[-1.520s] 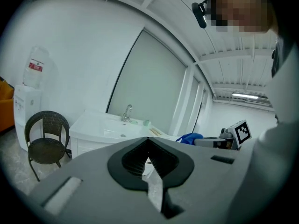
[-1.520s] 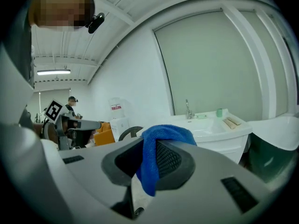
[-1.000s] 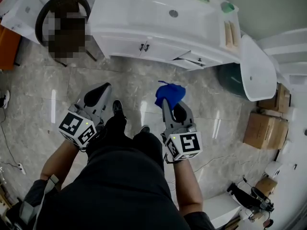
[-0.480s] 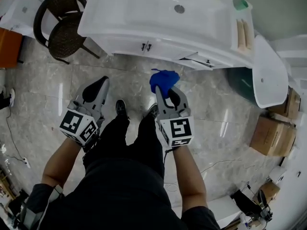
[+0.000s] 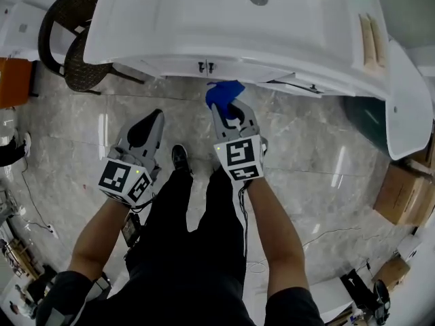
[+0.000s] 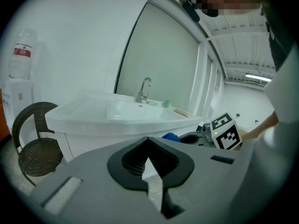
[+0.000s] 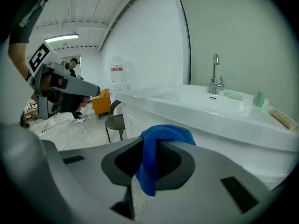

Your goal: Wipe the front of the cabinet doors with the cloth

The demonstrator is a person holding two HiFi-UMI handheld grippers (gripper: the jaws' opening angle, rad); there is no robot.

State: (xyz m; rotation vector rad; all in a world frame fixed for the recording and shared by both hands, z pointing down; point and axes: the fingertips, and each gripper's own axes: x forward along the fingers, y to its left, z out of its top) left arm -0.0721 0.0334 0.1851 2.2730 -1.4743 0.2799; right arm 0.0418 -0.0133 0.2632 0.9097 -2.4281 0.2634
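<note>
A white vanity cabinet with a sink top [image 5: 204,26] stands ahead, its two doors meeting at small dark handles [image 5: 205,66]. My right gripper [image 5: 221,107] is shut on a blue cloth [image 5: 221,94], which hangs just in front of the doors below the handles. In the right gripper view the blue cloth [image 7: 156,148] bunches out between the jaws, with the cabinet front [image 7: 154,118] close behind. My left gripper [image 5: 151,122] is held lower left, away from the cabinet, shut with nothing in it [image 6: 148,164].
A dark wicker chair [image 5: 71,43] stands left of the cabinet. An orange box [image 5: 13,80] lies at the far left. A white tub [image 5: 408,107] and cardboard boxes [image 5: 404,192] sit to the right. A drawer [image 5: 299,87] on the cabinet's right stands slightly out.
I have stepped closer to the cabinet. The right gripper with the cloth has moved up to just under the door handles. The left gripper stayed low at the left.
</note>
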